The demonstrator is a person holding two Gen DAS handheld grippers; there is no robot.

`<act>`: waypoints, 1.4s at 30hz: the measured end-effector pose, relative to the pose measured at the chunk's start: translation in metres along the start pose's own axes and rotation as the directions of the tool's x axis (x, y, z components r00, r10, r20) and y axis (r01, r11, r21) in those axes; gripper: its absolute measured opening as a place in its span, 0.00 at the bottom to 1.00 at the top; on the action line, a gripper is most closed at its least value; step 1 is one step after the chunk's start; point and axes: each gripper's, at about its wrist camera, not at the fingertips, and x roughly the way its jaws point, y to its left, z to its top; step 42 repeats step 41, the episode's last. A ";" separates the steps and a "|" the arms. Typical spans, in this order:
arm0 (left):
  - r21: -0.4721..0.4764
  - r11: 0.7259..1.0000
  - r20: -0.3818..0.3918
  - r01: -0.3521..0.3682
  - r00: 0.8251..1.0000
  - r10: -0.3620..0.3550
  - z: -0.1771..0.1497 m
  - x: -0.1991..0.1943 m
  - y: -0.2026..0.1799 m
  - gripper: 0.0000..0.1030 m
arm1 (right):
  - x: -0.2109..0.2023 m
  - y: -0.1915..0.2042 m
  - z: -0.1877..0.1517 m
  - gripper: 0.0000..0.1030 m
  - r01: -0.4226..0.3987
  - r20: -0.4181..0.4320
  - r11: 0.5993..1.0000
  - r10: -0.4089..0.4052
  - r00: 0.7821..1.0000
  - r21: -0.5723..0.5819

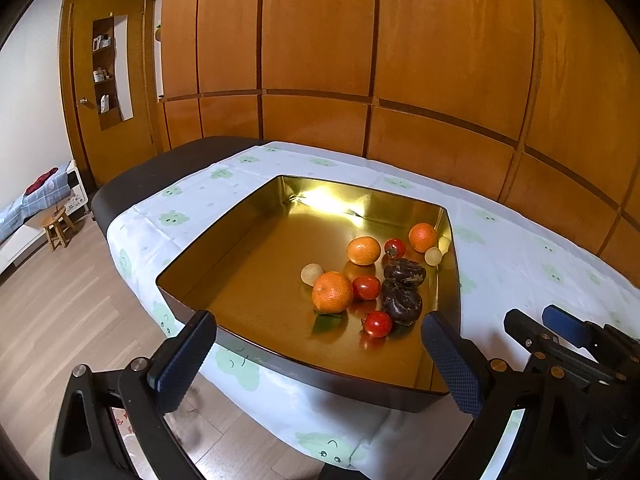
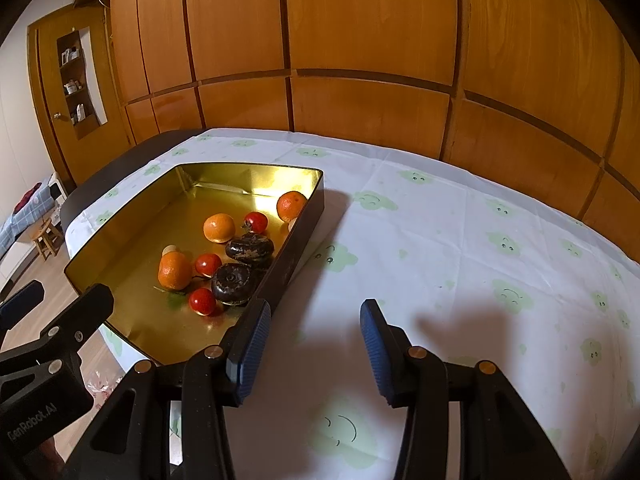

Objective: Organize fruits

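wall: wood panels | floor: pale planks | small stool

Glossy gold metal tin; under the tin, matt printed cloth; behind the tin, polished wood panelling; knurled rubbery gripper pads

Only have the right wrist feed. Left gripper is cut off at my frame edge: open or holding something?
Observer: The left gripper is open and empty, aimed at the near edge of the gold tin.
Operator: Something pale is half hidden behind the tin's right wall?
Observer: A whole pale round fruit, beside the far orange.
Operator: That gripper's finger covers part of the tin's near edge. Anything there?
Observer: Bare tin floor; no fruit.
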 end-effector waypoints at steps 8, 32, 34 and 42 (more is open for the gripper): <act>-0.007 1.000 -0.002 -0.005 1.000 0.005 0.001 0.001 0.001 1.00 | 0.000 0.001 0.001 0.46 -0.001 -0.001 1.000 0.001 1.000 -0.003; -0.006 1.000 -0.018 -0.012 1.000 0.012 0.001 0.003 0.005 1.00 | 0.000 0.004 0.001 0.46 -0.004 -0.003 1.000 0.004 1.000 -0.016; 0.000 1.000 -0.012 -0.016 1.000 0.016 0.001 0.002 0.004 1.00 | 0.000 0.004 0.001 0.46 -0.004 -0.004 1.000 0.004 1.000 -0.016; -0.001 1.000 0.006 -0.009 1.000 0.009 0.003 -0.001 0.006 0.99 | 0.002 -0.004 0.001 0.46 -0.009 -0.001 1.000 0.009 1.000 -0.005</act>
